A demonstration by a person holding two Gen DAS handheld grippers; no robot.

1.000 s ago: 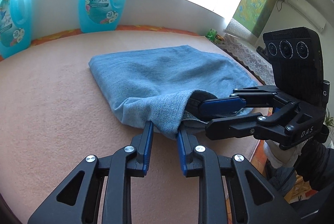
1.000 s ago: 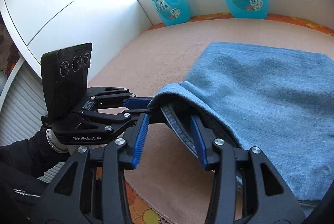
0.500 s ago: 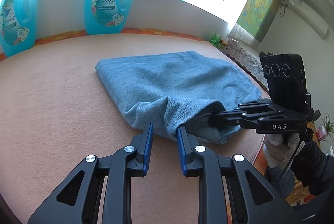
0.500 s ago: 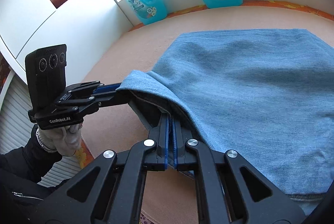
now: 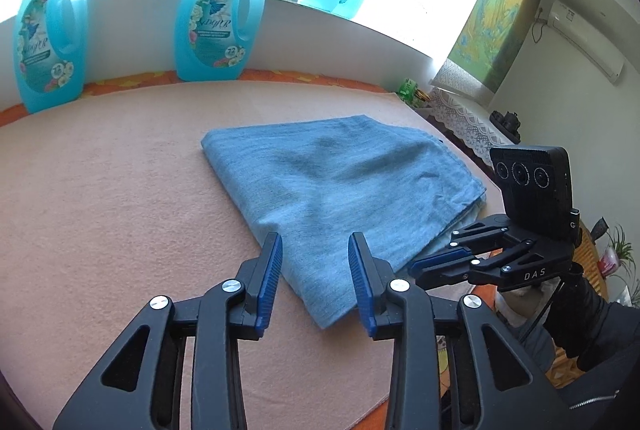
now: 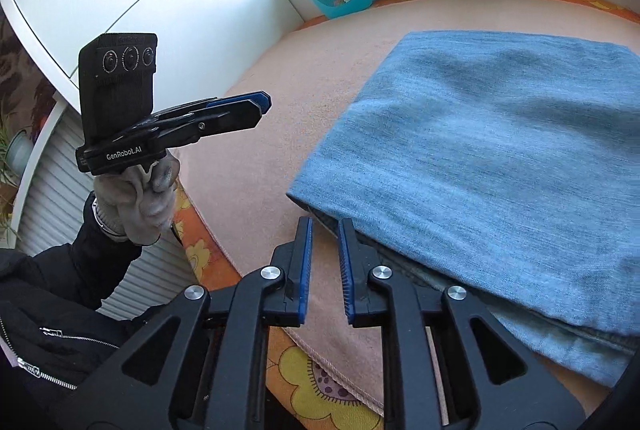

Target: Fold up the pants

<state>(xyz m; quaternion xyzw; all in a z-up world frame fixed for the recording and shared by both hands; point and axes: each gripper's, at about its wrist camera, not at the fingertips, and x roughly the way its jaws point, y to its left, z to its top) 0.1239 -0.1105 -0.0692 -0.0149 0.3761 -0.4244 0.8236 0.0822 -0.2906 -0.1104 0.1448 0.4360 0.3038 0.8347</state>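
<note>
Okay, left wrist view first: my left hand-held gripper (image 5: 315, 254) has just been opening, and its blue pads stand apart over the near corner of the pants (image 5: 340, 185), nothing pinched between them. The pants lie as a folded blue denim rectangle in the middle of the peach-covered counter (image 5: 112, 189), flat, layers stacked, well clear of the blue detergent bottle (image 5: 220, 29) at the back wall. At the right edge of the fabric I see my right hand-held gripper (image 5: 420, 264), nearly closed, tips just beside the fold and carrying no cloth.

Right wrist view: the right hand-held gripper (image 6: 323, 228) has just been parting a little after closing, a narrow gap shows between the pads, empty, with the corner of the pants (image 6: 480, 157) touching or just beside the right pad. The left hand-held gripper (image 6: 262, 103) is lifted off to the side in a gloved hand (image 6: 138, 197), free of fabric.

Progress, my read: the fold looks laid down and both grippers let go. Left at most: squaring edges, or one more fold if a smaller packet is wanted.
</note>
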